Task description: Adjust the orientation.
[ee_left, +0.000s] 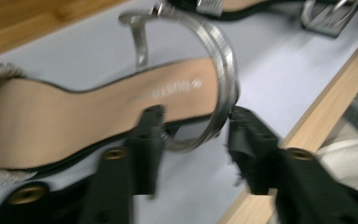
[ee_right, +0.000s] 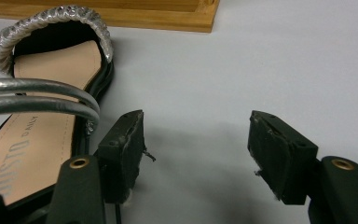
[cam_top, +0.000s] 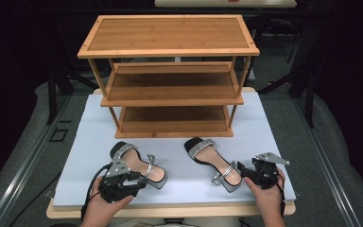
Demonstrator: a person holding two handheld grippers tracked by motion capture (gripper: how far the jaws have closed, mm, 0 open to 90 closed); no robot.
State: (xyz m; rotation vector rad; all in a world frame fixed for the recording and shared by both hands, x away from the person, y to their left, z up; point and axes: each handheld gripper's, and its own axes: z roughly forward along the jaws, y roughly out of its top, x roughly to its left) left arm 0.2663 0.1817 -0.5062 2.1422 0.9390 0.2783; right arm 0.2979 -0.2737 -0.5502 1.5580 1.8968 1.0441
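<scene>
Our left gripper's (cam_top: 139,179) fingers (ee_left: 145,140) straddle the heel strap of the left sandal (cam_top: 139,163), not visibly clamped on it; our right gripper's (cam_top: 246,172) fingers (ee_right: 123,151) stand released beside the right sandal (cam_top: 215,161). Both sandals lie on the bench (cam_top: 179,189) in front of the shoe rack (cam_top: 170,71), whose shelves are bare, so we judge every placing is left.

Faint grey brand lettering is printed on the tan insole of each silver-strapped black sandal (ee_left: 74,121) (ee_right: 32,154), too blurred to read.
</scene>
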